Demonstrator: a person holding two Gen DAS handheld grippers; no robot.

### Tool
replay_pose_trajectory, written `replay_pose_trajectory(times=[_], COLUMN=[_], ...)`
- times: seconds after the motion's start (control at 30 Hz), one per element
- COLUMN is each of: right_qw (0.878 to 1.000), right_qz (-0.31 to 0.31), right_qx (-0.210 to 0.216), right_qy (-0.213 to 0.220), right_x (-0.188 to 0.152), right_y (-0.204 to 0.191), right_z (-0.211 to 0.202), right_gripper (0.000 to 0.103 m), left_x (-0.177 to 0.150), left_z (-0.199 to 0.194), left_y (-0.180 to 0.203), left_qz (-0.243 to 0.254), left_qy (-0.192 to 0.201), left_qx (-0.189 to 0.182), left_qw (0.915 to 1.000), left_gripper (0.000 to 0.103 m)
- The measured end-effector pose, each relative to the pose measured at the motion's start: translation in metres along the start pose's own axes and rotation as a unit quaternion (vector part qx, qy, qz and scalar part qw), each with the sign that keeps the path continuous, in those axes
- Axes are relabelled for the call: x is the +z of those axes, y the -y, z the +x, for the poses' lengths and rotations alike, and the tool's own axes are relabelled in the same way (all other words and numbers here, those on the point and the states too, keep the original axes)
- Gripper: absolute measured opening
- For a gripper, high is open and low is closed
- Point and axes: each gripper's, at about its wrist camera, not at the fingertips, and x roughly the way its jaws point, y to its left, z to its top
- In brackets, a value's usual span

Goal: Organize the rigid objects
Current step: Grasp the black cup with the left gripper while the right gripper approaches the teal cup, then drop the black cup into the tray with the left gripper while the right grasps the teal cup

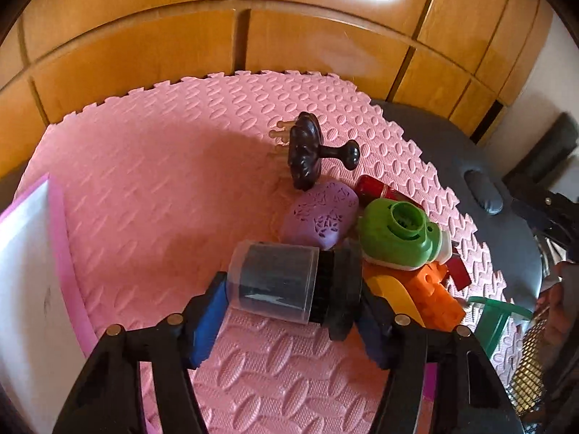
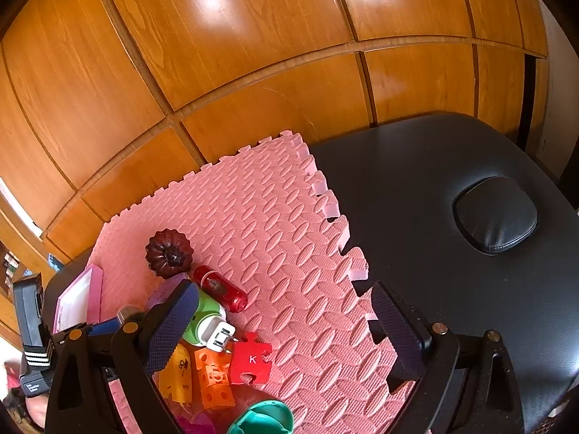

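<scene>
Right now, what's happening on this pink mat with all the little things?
A person is sorting small household things with two handheld grippers. The left gripper has its pads against both ends of a black brush with a clear cap, beside a pile: a purple case, a green plug-in device, an orange block. The right gripper is open over the pink mat, holding nothing.

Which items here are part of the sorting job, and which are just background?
Job:
- left tool, closed on the black brush
- dark knob
- purple case
- red bottle
- green plug-in
- orange block
- red puzzle piece
- pink tray

Background:
- pink mat
- black table
- wood panels
</scene>
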Motion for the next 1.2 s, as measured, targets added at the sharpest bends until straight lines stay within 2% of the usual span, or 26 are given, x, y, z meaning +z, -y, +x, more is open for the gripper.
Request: replay_pose_trajectory(times=[0.27, 0.4, 0.63, 0.8, 1.0, 1.1, 1.13, 1.17, 1.2], right_qw=[1.000, 1.000, 0.998, 0.996, 0.994, 0.993, 0.992, 0.991, 0.990], right_qz=[-0.006, -0.008, 0.015, 0.033, 0.048, 0.046, 0.048, 0.049, 0.047], right_qx=[-0.005, -0.007, 0.018, 0.037, 0.036, 0.026, 0.022, 0.018, 0.009], right_qy=[-0.013, -0.026, -0.060, -0.075, -0.089, -0.107, -0.116, -0.123, -0.132], right_x=[-0.002, -0.004, -0.014, -0.033, -0.061, -0.072, -0.075, -0.077, -0.079], right_y=[-0.001, -0.002, -0.002, -0.008, -0.010, -0.010, -0.010, -0.009, -0.009], right_z=[0.004, 0.008, 0.005, -0.014, -0.033, -0.027, -0.022, -0.019, -0.014], right_gripper=[0.098, 0.098, 0.098, 0.098, 0.093, 0.084, 0.076, 0.060, 0.050], left_x=[-0.028, -0.040, -0.062, -0.071, -0.080, -0.084, -0.084, -0.085, -0.086], left_z=[-0.049, -0.064, -0.091, -0.106, -0.119, -0.125, -0.126, -0.129, -0.132], left_y=[0.002, -0.001, -0.005, -0.014, -0.030, -0.042, -0.046, -0.052, -0.060], left_qz=[-0.008, -0.020, -0.032, -0.046, -0.068, -0.083, -0.088, -0.094, -0.103], left_qy=[0.055, 0.063, 0.077, 0.089, 0.099, 0.103, 0.104, 0.106, 0.109], left_qx=[0.008, 0.003, 0.004, -0.001, 0.001, 0.008, 0.012, 0.017, 0.024], left_qw=[0.9985, 0.9978, 0.9965, 0.9950, 0.9928, 0.9912, 0.9906, 0.9898, 0.9884], left_gripper=[0.064, 0.063, 0.063, 0.064, 0.064, 0.064, 0.064, 0.064, 0.064])
